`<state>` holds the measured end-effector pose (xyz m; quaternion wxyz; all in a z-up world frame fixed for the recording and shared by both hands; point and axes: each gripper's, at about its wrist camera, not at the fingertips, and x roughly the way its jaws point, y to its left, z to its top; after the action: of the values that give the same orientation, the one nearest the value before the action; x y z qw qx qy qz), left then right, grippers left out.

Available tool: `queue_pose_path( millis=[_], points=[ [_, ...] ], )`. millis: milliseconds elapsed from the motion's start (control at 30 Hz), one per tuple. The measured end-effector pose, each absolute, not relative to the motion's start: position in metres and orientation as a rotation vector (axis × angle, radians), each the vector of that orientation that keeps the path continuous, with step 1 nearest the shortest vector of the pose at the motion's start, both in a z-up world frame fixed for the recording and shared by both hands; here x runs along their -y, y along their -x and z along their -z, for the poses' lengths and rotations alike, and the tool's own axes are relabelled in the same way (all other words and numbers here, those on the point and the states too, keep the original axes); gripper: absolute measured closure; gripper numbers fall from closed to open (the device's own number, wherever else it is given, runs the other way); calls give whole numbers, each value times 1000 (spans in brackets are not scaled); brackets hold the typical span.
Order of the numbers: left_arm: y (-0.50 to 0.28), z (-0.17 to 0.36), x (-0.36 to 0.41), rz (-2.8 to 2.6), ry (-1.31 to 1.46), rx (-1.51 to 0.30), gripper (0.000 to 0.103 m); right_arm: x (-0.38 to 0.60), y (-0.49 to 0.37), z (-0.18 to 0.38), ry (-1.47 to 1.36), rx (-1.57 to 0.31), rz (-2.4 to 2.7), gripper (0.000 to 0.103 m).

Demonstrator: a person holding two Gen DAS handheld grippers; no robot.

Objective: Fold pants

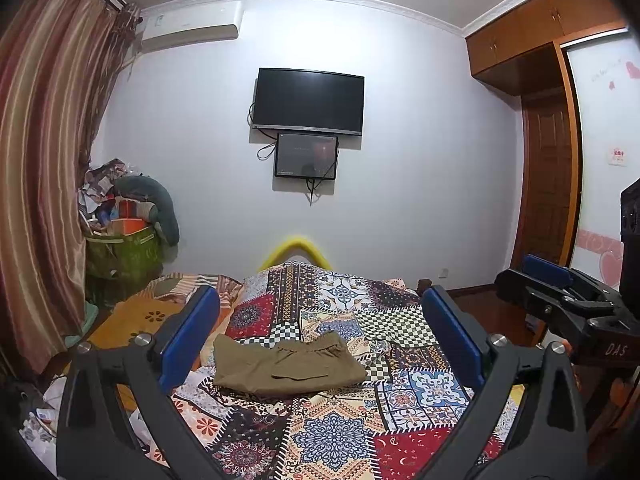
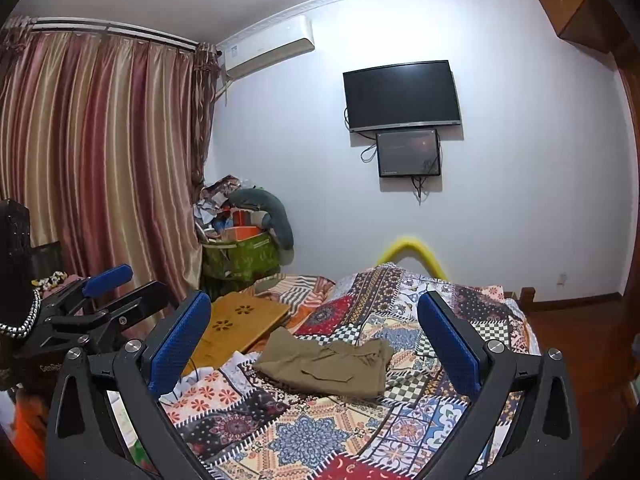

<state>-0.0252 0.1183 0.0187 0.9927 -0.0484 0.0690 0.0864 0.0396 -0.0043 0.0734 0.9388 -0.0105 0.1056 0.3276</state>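
Left wrist view: olive pants (image 1: pixel 286 366) lie already folded compact on patchwork bedspread (image 1: pixel 332 436), left gripper (image 1: pixel 320 334) and right gripper (image 2: pixel 316 338) both wide open, empty, raised clear—task looks essentially done.

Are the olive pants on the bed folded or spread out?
Folded: the pants lie as a compact layered rectangle on the patchwork bedspread, no legs extended.

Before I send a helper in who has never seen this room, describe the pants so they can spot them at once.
Find the bed with the patchwork quilt below the wall TV. Near its middle lie the pants, folded into a flat bundle. They are plain olive-khaki, the only unpatterned cloth on the quilt; the wooden lap tray beside them is rigid.
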Motion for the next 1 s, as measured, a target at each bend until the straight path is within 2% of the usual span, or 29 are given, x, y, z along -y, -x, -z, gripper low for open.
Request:
queue_pose_path(
  millis=[1000],
  points=[
    [20,-16,-129,-142,93,-154,1,9,-40,-71,6,-230,-657,0]
  ],
)
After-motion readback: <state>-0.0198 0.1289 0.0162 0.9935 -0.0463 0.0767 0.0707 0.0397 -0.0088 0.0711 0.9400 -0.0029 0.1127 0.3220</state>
